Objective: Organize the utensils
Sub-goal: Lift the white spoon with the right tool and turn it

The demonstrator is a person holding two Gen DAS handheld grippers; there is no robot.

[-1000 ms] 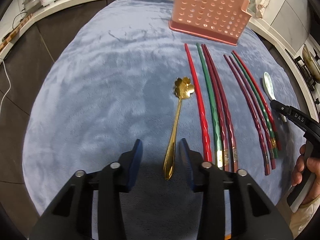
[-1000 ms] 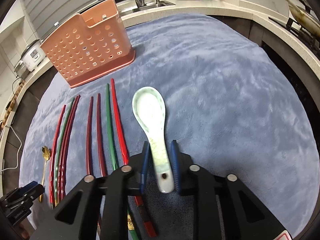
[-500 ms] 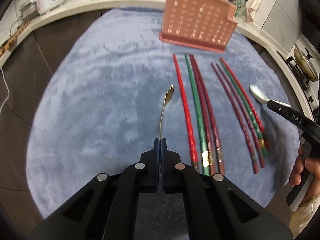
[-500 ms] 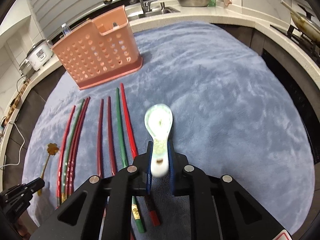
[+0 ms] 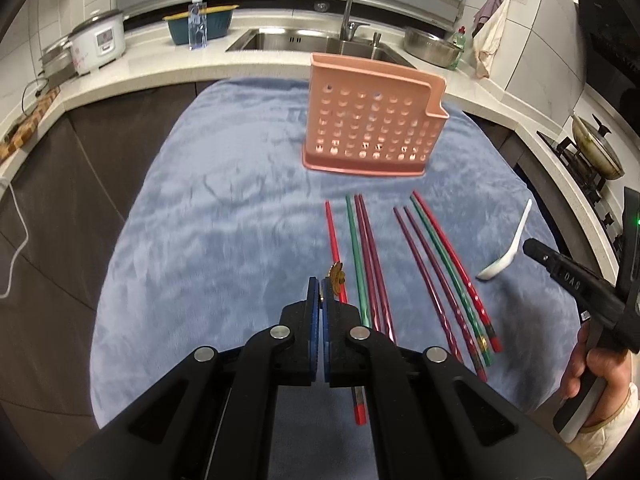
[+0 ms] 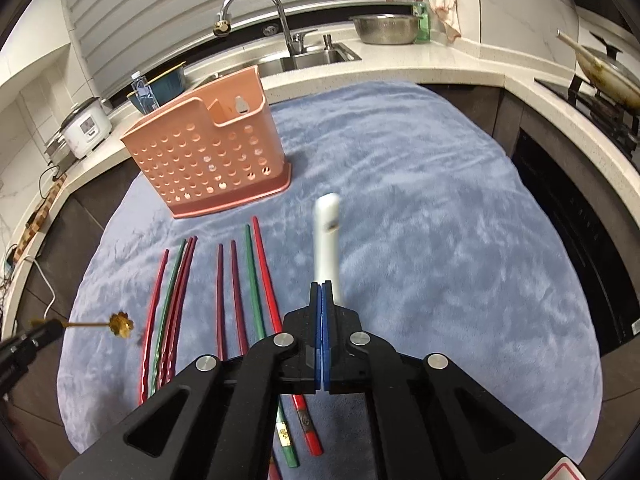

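Note:
My left gripper (image 5: 321, 284) is shut on a gold spoon (image 5: 336, 275) with a flower-shaped bowl and holds it above the blue cloth; the spoon also shows in the right wrist view (image 6: 120, 324). My right gripper (image 6: 321, 292) is shut on a white ceramic spoon (image 6: 326, 232), raised off the cloth; it also shows in the left wrist view (image 5: 506, 254). A pink perforated utensil holder (image 5: 372, 120) stands upright at the back, also in the right wrist view (image 6: 208, 160). Several red, green and maroon chopsticks (image 5: 368, 256) lie side by side in front of it.
A blue cloth (image 5: 208, 216) covers the worktop. Behind it are a sink with a faucet (image 5: 344, 4), a rice cooker (image 5: 98, 40), a steel bowl (image 5: 430, 46) and a stove with a pan (image 5: 596, 148) to the right.
Both grippers closed on their spoons and lifted them off the cloth. Both cameras rose and tilted up toward the holder and sink.

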